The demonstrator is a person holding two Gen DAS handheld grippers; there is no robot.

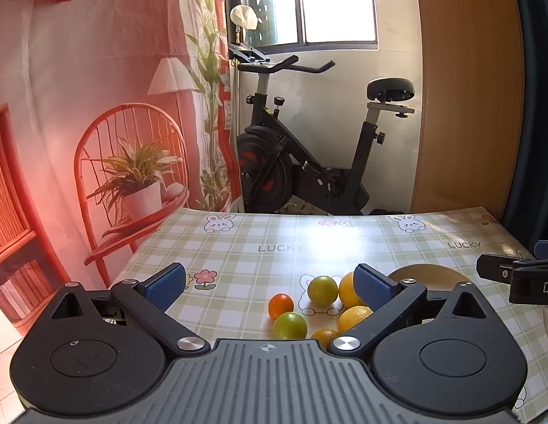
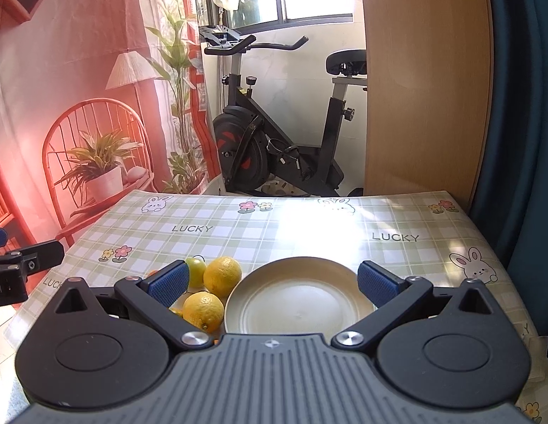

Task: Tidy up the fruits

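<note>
Several fruits lie together on the checked tablecloth: two green ones (image 1: 322, 289) (image 1: 290, 325), a small orange (image 1: 281, 305), another small orange (image 1: 324, 335) and two yellow lemons (image 1: 355, 316) (image 2: 222, 275). A cream plate (image 2: 298, 300) sits empty just right of them; its rim shows in the left wrist view (image 1: 429, 270). My left gripper (image 1: 270, 284) is open and empty above the fruits. My right gripper (image 2: 272, 282) is open and empty above the plate.
An exercise bike (image 1: 309, 148) stands beyond the table's far edge (image 1: 309, 213). A wooden panel (image 2: 425, 81) rises at the back right. A printed backdrop with a chair and plant (image 1: 132, 176) hangs at the left.
</note>
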